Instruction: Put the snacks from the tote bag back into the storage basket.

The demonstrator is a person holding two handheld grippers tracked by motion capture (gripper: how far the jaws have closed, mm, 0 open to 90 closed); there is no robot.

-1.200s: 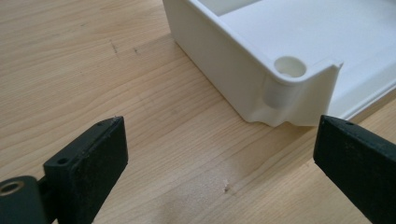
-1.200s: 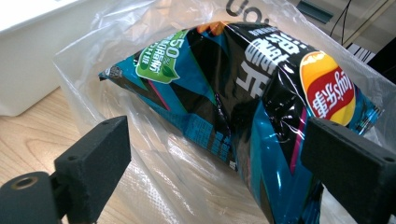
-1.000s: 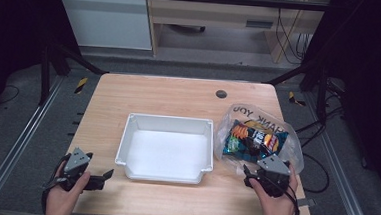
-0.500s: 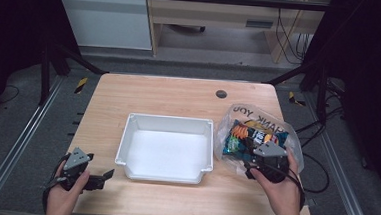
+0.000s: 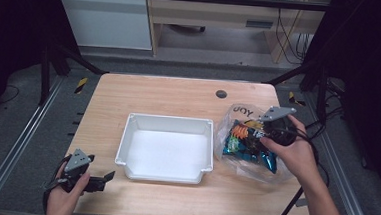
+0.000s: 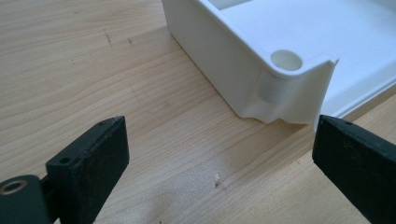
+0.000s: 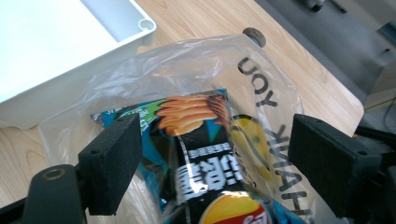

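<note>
A clear plastic bag [image 5: 238,118] printed with black letters lies on the right of the wooden table, with a blue and black snack packet [image 5: 248,148] inside. My right gripper [image 5: 258,130] hovers over the bag, open. In the right gripper view its jaws stand wide on either side of the snack packet [image 7: 201,154], with the bag [image 7: 261,88] spread under them. A white tray [image 5: 170,120], empty, stands at the table's middle. My left gripper [image 5: 105,178] rests open near the front left, and its jaws point at the tray's near corner [image 6: 280,84].
A dark round cable hole [image 5: 221,94] sits in the table behind the bag. Black frame posts and cables stand off both sides of the table. Bare wood [image 5: 108,107] lies left of the tray.
My right gripper has moved away from the table's front edge and now hangs over the bag. The left gripper, tray and bag have stayed in place.
</note>
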